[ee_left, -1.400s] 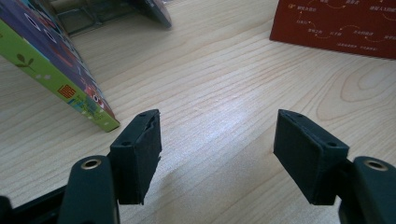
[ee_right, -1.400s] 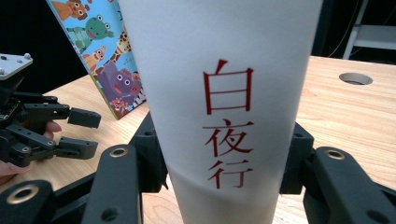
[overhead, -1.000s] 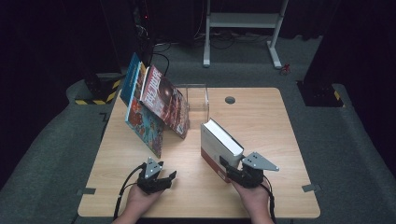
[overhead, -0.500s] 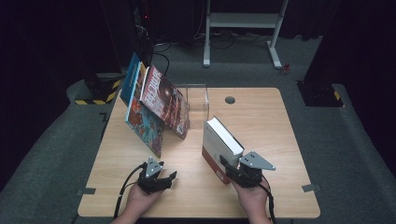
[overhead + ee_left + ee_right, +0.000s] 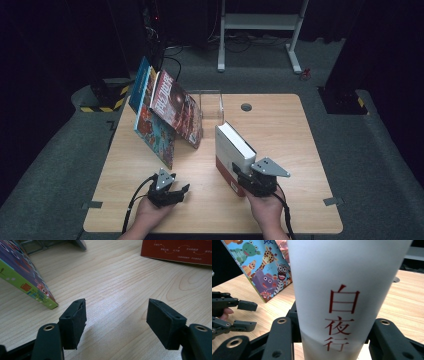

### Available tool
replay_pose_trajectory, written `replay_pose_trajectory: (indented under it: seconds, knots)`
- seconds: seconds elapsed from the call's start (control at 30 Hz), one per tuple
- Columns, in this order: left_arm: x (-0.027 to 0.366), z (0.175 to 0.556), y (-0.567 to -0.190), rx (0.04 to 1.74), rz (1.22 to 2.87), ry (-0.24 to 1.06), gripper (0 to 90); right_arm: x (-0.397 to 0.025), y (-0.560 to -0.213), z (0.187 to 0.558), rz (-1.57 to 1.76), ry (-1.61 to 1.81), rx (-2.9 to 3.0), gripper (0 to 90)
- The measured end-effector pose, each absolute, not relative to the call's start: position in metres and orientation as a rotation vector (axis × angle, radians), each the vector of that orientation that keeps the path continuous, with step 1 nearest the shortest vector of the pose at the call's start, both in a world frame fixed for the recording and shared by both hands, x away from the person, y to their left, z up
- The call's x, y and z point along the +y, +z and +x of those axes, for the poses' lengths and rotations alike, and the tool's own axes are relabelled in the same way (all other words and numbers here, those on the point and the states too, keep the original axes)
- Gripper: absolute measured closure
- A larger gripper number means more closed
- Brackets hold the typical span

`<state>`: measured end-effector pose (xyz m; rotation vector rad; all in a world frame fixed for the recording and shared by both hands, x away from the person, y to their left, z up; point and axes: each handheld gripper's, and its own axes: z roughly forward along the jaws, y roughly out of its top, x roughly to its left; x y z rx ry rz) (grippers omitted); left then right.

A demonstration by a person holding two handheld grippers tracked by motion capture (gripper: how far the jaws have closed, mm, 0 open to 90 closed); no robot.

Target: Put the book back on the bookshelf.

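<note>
Wooden table (image 5: 280, 125) | three leaning books (image 5: 167, 117) | right claw (image 5: 248, 181) clamps white book (image 5: 232, 150) | left claw (image 5: 176, 192) wide open, empty

Right tongs (image 5: 248, 178) around upright white book (image 5: 234, 151); left tongs (image 5: 181, 190) spread, empty.

From the high view I see the table (image 5: 280, 130) evenly lit from above while everything around it sinks into near black. In the right gripper view the white book spine (image 5: 344, 290) is overexposed and soft. The left gripper view is sharp, with a faint sheen on the wood at centre.
</note>
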<state>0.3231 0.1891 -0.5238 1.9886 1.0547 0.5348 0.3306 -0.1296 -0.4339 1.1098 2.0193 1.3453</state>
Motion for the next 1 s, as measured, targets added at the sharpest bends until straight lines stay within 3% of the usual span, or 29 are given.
replay_pose_trajectory:
  seconds: [1.0]
  knots:
    - [0.190, 0.324, -0.524, 1.063, 1.982, 0.524, 32.4, -0.095, -0.415, 0.376, 1.129, 1.367, 1.996, 54.6]
